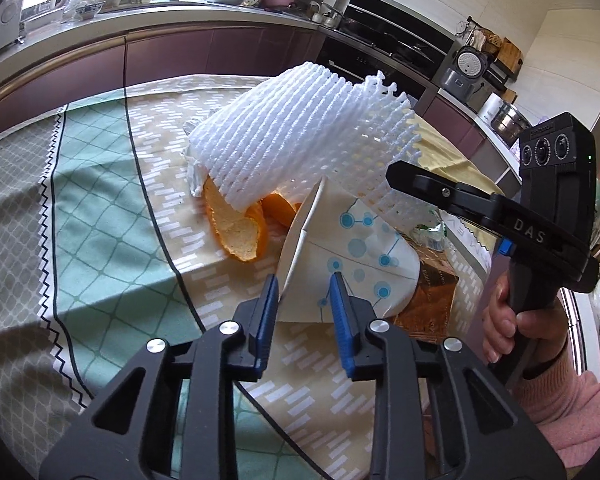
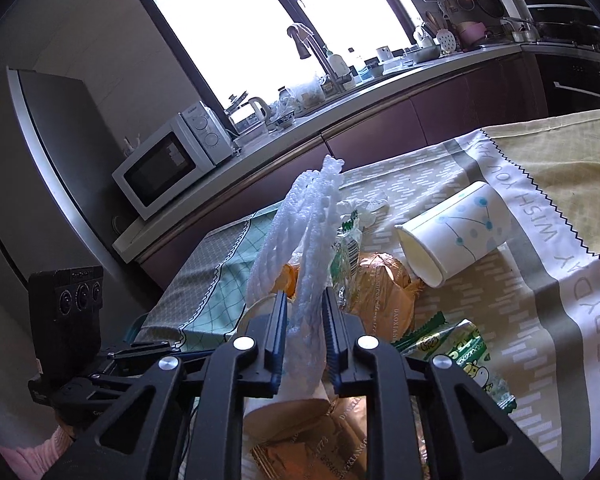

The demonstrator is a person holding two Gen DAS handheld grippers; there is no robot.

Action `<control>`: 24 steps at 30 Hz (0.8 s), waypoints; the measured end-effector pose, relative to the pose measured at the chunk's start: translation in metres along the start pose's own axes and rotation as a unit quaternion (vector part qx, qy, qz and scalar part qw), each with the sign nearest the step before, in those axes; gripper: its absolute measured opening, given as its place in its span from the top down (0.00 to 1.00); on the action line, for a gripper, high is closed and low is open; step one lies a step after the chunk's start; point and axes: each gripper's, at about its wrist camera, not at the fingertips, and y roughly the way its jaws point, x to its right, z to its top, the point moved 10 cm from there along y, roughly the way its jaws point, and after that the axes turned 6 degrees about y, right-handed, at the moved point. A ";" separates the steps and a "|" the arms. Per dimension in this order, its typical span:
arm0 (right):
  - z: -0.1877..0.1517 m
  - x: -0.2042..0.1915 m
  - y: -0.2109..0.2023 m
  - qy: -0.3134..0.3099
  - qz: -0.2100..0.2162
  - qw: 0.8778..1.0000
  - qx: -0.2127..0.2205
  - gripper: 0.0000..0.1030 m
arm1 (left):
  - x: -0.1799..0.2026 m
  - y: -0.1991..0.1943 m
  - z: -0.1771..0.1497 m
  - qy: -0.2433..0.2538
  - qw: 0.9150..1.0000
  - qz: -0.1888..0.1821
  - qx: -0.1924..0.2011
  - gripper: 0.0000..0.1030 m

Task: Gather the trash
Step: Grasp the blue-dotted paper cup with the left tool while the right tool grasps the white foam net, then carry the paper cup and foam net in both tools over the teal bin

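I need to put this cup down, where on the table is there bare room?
Free: the green checked cloth left of the orange peel, and the yellow cloth beyond the other paper cup. Crowded: wrappers and peel in the middle.

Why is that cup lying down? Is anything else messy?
The cup lies tipped on its side on the cloth, beside orange peel and wrappers. No spill shows.

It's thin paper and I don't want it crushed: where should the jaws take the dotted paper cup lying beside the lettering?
I'd take the paper cup by its rim, one jaw inside, one outside, coming from the lower left of the right wrist view: it lies on its side, mouth open that way.
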 end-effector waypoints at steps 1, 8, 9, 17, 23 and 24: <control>0.001 0.002 -0.002 0.004 0.000 1.000 0.003 0.91 | 0.002 -0.002 -0.002 0.000 1.000 -0.003 -0.001 0.81; 0.013 0.008 -0.021 0.009 0.001 0.999 0.035 0.93 | 0.019 -0.015 -0.003 0.010 1.000 -0.008 0.016 0.97; 0.015 0.009 -0.024 0.009 0.001 0.999 0.040 0.93 | 0.023 -0.019 -0.002 0.012 1.000 -0.011 0.022 0.97; 0.015 0.015 -0.033 0.013 0.000 0.999 0.044 0.93 | 0.033 -0.022 -0.006 0.016 0.999 -0.028 0.018 0.86; 0.009 0.019 -0.030 0.021 0.000 0.999 0.039 0.93 | 0.032 -0.007 -0.009 0.007 0.999 -0.045 0.004 0.78; 0.008 0.019 -0.029 0.022 0.001 0.999 0.038 0.93 | 0.031 -0.004 -0.010 0.005 0.999 -0.047 0.001 0.78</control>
